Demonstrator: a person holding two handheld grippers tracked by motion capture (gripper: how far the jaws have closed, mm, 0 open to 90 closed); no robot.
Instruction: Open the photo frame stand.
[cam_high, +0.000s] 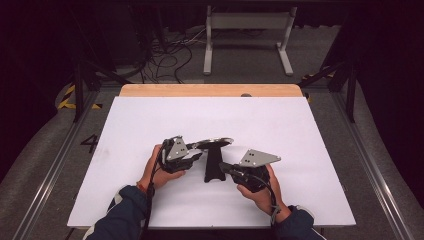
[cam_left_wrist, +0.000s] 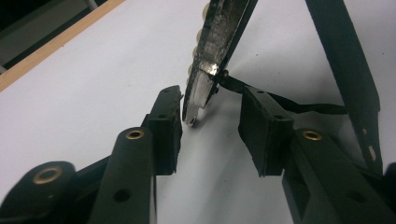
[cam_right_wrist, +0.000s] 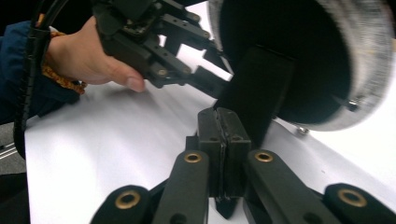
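Near the front middle of the white table (cam_high: 150, 120), a black stand (cam_high: 214, 167) carries a silver disc (cam_high: 216, 142); the left gripper (cam_high: 192, 156), held level, brackets the disc's rim, jaws parted; the right gripper (cam_high: 225, 167), pointing left, is clenched beside the stand's foot.

Silvery disc edge (cam_left_wrist: 205, 74) between parted jaws, above white table (cam_left_wrist: 93, 84)
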